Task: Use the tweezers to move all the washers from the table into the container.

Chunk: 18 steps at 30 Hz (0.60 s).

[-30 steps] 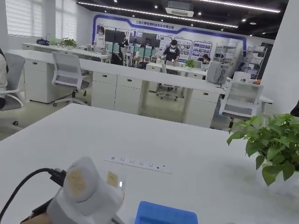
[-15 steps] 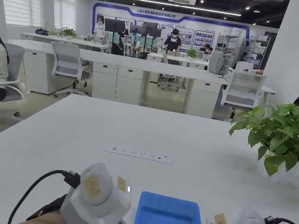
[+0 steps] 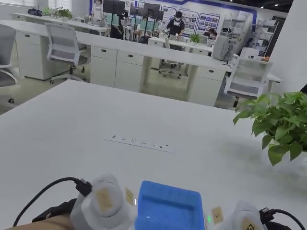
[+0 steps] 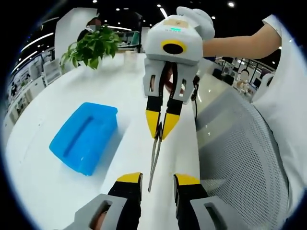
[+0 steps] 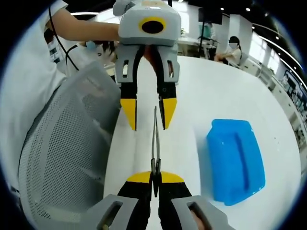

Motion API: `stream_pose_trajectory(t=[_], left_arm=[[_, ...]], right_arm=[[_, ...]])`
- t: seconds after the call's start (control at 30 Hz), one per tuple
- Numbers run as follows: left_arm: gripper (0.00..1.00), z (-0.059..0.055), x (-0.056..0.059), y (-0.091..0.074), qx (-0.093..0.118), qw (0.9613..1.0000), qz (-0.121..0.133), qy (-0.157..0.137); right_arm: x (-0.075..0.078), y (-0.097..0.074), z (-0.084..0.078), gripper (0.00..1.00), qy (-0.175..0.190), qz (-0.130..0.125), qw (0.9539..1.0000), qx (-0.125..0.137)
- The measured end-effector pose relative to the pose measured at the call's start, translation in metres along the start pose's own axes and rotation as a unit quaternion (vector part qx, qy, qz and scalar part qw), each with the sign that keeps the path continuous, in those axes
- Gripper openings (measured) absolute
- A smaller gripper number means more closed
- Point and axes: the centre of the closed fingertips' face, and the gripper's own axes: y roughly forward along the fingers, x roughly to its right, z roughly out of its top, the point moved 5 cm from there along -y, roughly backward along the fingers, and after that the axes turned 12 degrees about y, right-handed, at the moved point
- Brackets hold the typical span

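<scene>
The right hand-held gripper (image 5: pixel 154 178) clamps the tweezers (image 5: pixel 155 139); the left hand-held gripper (image 4: pixel 158 179) gapes around their tips. The head view cuts off the blue container (image 3: pixel 168 208).

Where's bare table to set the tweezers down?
Bare table lies between the blue container and the socket strip, and left of both. Crowded at the near edge: the tweezers span between the right gripper and left gripper; the plant stands at the right.
</scene>
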Motion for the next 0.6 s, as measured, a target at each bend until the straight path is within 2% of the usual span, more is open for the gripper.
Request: stream_pose_trajectory(t=[0.17, 0.27, 0.43, 0.5, 0.6], left_arm=[[0.13, -0.005, -0.003, 0.012, -0.002, 0.9999, -0.012, -0.009], [0.01, -0.012, -0.005, 0.019, -0.024, 0.9995, -0.021, -0.001], [0.0, -0.017, -0.008, 0.03, -0.032, 0.999, -0.023, 0.023], [0.0, -0.019, -0.01, 0.034, -0.044, 0.9984, -0.013, 0.031], [0.0, -0.021, -0.013, 0.039, -0.066, 0.9975, -0.005, 0.026]], right_arm=[[0.0, 0.005, -0.003, 0.0, -0.005, 0.004, 0.9998, -0.017], [0.004, 0.01, -0.008, 0.0, -0.007, 0.001, 0.9995, -0.029], [0.008, 0.016, -0.014, 0.0, -0.027, -0.013, 0.9983, -0.05], [0.01, 0.02, -0.017, 0.01, -0.036, -0.022, 0.9976, -0.054], [0.014, 0.026, -0.02, 0.01, -0.027, -0.042, 0.9972, -0.056]])
